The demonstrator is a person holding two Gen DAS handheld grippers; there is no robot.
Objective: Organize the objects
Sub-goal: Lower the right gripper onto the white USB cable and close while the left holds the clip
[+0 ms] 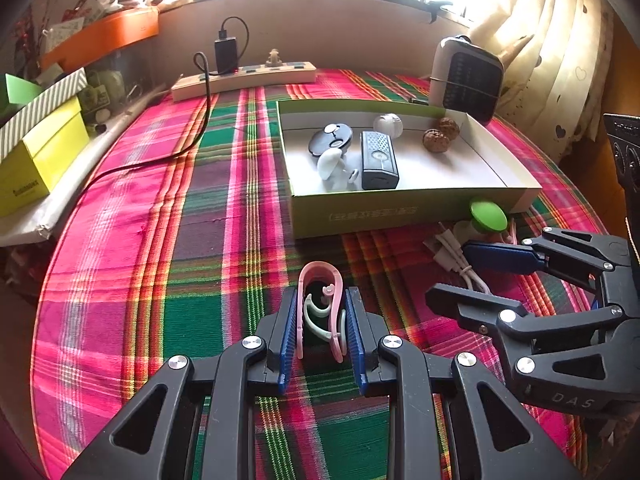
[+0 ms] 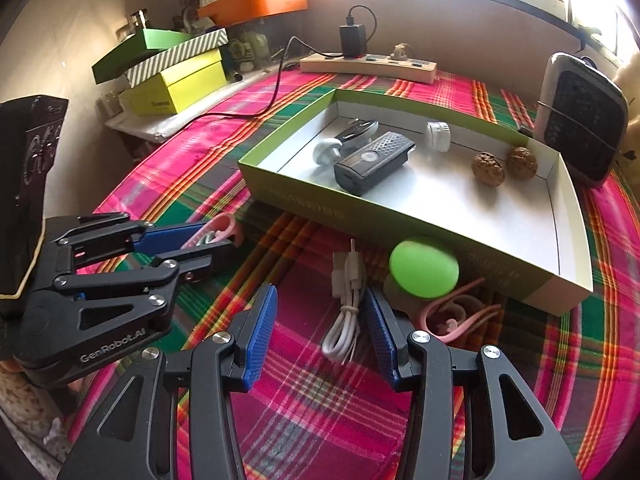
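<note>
Plaid tablecloth under a window, box (image 1: 400,216) half filled. Left gripper (image 1: 322,322) is pinching the pink clip (image 1: 320,280), so that probably goes into the box next. Right gripper (image 2: 322,330) is spread around the white cable (image 2: 344,320), not squeezing yet; closing looks next.

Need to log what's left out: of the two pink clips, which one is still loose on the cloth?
The pink clip beside the green ball, near the tray's front wall. The other pink clip is pinched in the left gripper.
</note>
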